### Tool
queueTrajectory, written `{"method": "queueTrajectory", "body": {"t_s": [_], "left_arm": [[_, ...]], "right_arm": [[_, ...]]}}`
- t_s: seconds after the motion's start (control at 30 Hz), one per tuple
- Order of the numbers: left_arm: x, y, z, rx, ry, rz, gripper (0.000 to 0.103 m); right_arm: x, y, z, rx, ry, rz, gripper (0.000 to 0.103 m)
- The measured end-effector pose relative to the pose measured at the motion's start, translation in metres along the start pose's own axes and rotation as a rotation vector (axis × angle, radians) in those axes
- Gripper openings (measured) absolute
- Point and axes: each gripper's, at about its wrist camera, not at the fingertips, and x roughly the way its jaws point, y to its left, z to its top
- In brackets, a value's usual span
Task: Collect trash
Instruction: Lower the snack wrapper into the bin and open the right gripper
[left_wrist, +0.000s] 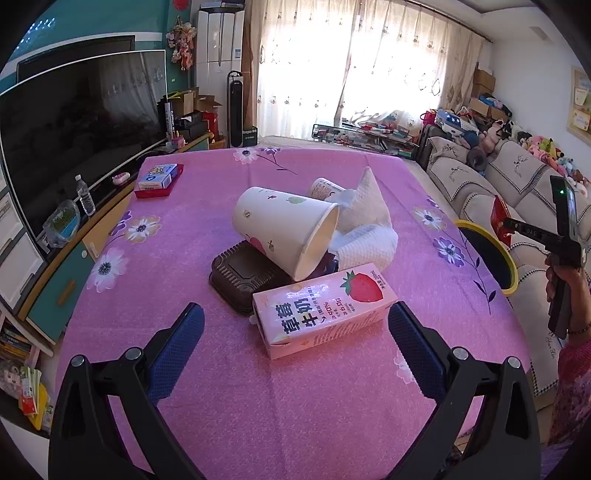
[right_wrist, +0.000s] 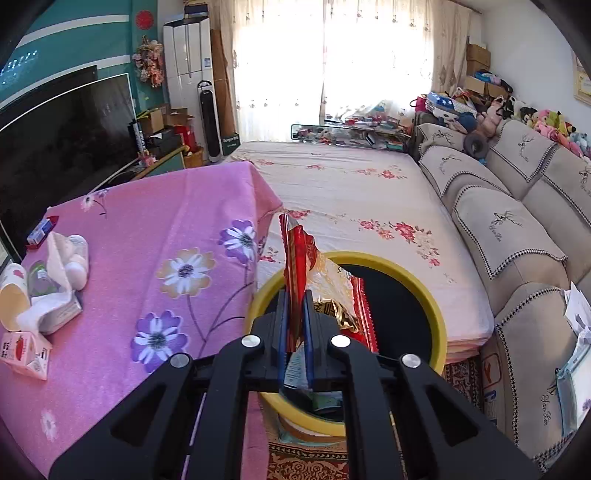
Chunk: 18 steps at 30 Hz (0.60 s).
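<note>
Tablecloth (left_wrist: 295, 406) pink, floral; sofa (right_wrist: 517, 240) beside. Right hand-held gripper (right_wrist: 295, 299) pinches red wrapper (right_wrist: 299, 258) over yellow-rimmed bin (right_wrist: 436, 306); left hand-held gripper (left_wrist: 295, 321) open.

Both views are lit brightly by daylight that comes through the curtains (left_wrist: 354, 62) at the back, where the window is blown out to white. Glare is seen on the milk carton (left_wrist: 325, 310). Strong fisheye bending and dark corners are present; focus is sharp.
</note>
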Motion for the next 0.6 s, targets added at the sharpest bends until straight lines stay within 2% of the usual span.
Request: {"method": "queueTrajectory", "body": {"t_s": [0.07, 0.1, 0.17, 0.27, 0.5, 0.6], "left_arm": [[0.002, 0.000, 0.000, -0.001, 0.004, 0.001, 0.098], [0.003, 0.000, 0.000, -0.002, 0.007, 0.001, 0.098], [0.005, -0.001, -0.001, -0.002, 0.012, -0.001, 0.098], [0.009, -0.002, -0.002, 0.004, 0.022, -0.012, 0.098], [0.029, 0.000, -0.007, 0.023, 0.045, -0.056, 0.098], [0.039, 0.001, -0.006, 0.068, 0.036, -0.079, 0.098]], "right_arm": [[0.012, -0.008, 0.000, 0.003, 0.016, -0.034, 0.014], [0.018, -0.013, -0.001, 0.013, 0.022, -0.049, 0.025], [0.024, -0.020, -0.004, 0.034, 0.027, -0.099, 0.038], [0.024, -0.023, -0.012, 0.074, 0.026, -0.073, 0.041], [0.015, -0.008, -0.023, 0.038, 0.014, -0.064, 0.043], [0.013, -0.005, -0.024, 0.034, 0.021, -0.056, 0.044]]}}
